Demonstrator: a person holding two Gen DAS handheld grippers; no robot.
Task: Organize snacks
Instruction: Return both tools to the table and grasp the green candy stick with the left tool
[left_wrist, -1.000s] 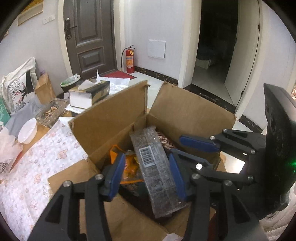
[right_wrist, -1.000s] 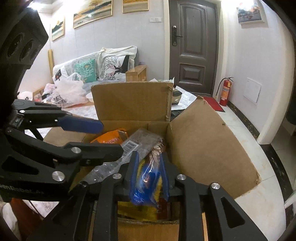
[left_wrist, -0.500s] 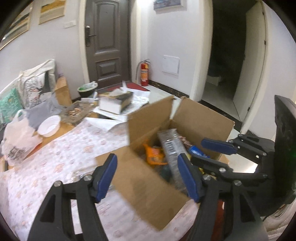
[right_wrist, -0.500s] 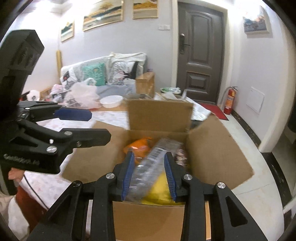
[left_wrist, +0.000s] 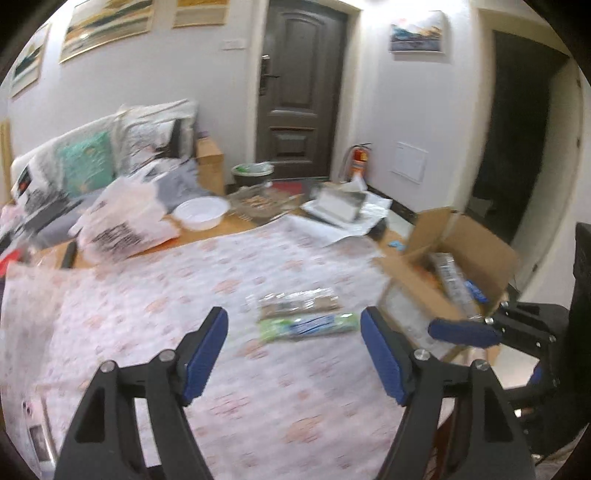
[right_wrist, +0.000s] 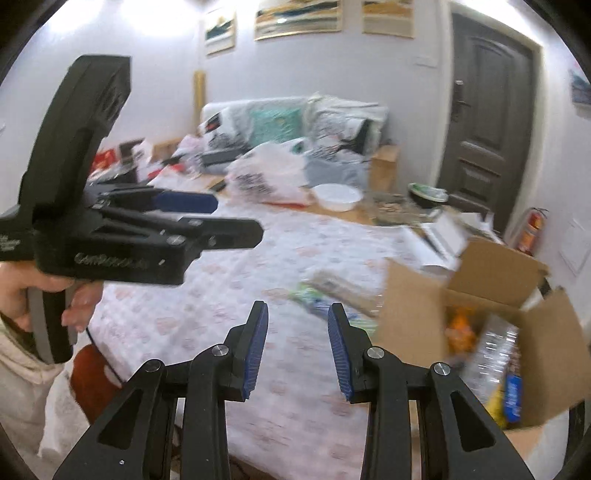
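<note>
An open cardboard box (left_wrist: 476, 254) stands at the table's right end with several snack packs inside; it also shows in the right wrist view (right_wrist: 546, 332). Two snack packs lie on the floral tablecloth: a clear brown pack (left_wrist: 299, 302) and a green pack (left_wrist: 306, 326) just in front of it, blurred in the right wrist view (right_wrist: 325, 291). My left gripper (left_wrist: 293, 350) is open and empty above the cloth, just short of the green pack. My right gripper (right_wrist: 297, 343) is open and empty, left of the box.
A white bowl (left_wrist: 201, 212), a white plastic bag (left_wrist: 125, 225), a tray of snacks (left_wrist: 258, 203) and a tissue box (left_wrist: 340, 203) sit at the far side of the table. A sofa with cushions (left_wrist: 92, 162) is behind. Floral tablecloth (left_wrist: 147, 295) covers the table.
Both grippers have pulled back from the box and swung left over the table. The right gripper let go of the blue snack pack, which now lies in the box, and opened.
</note>
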